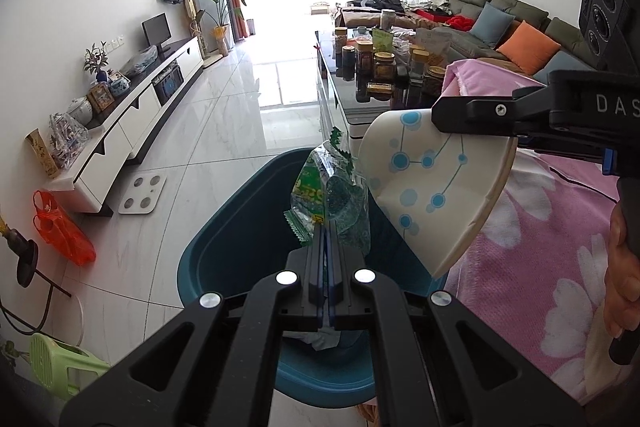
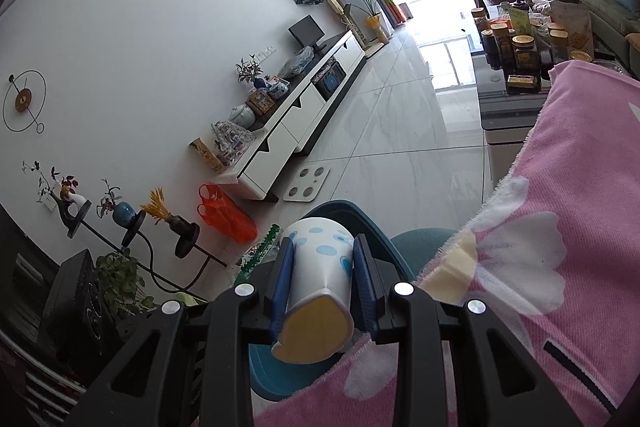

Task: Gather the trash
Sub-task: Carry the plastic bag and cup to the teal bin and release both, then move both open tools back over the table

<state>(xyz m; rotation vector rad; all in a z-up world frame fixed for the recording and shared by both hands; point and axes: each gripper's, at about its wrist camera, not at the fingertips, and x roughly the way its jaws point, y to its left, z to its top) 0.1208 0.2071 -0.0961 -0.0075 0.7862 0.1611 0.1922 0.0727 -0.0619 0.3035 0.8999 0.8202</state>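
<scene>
A: What crowds the teal bin?
B: The paper cup and the snack wrapper hang over its mouth; the pink cloth presses its right rim.
A: And to its left?
B: Bare floor up to the scale.

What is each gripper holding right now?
Left gripper: shut on the plastic wrapper.
Right gripper: shut on the paper cup.

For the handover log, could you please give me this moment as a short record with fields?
Left hand-held gripper: shut on green snack wrapper
Right hand-held gripper: shut on paper cup, squeezed
Bin: teal trash bin on the floor, beneath both items
Beside bin: pink floral cloth
Status: nothing released yet
</scene>
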